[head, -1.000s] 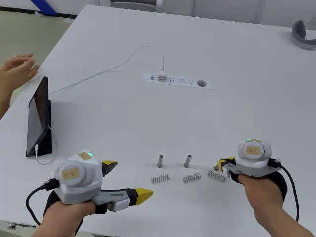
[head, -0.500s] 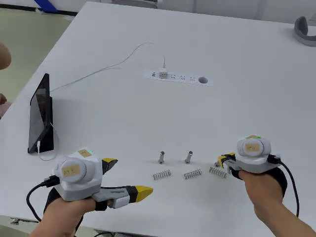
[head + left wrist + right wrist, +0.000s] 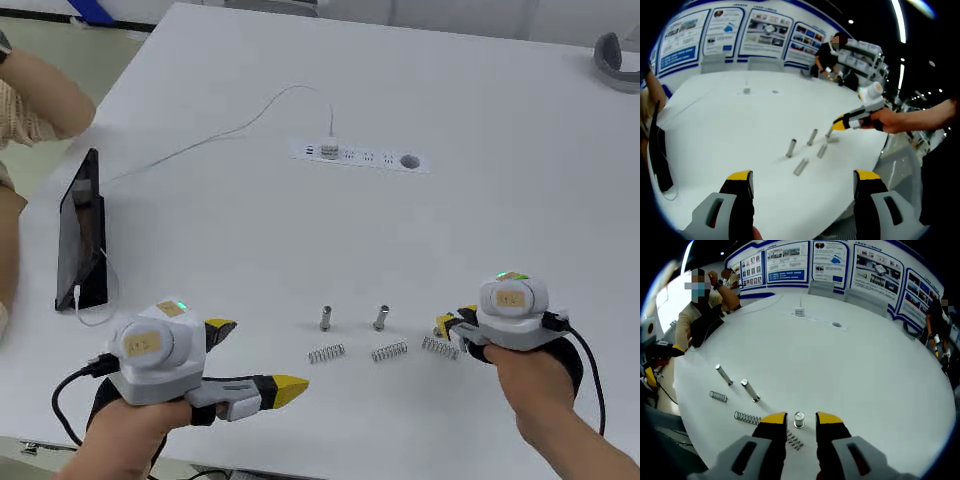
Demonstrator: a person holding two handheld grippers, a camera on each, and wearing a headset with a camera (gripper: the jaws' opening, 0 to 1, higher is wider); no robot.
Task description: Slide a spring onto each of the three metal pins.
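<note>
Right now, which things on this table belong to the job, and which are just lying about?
Part of the job:
- three metal pins
- three springs
- left gripper, right gripper

Just lying about:
- power strip
- white cable
- tablet
- grey band at the far corner

Right gripper point(image 3: 799, 415) fingers point(image 3: 774, 421): matt yellow plastic tips. Pin point(image 3: 799, 420) between fingers: polished metal. Spring point(image 3: 746, 417) beside fingers: metal wire. Worktop point(image 3: 850, 365): smooth, matt white.
</note>
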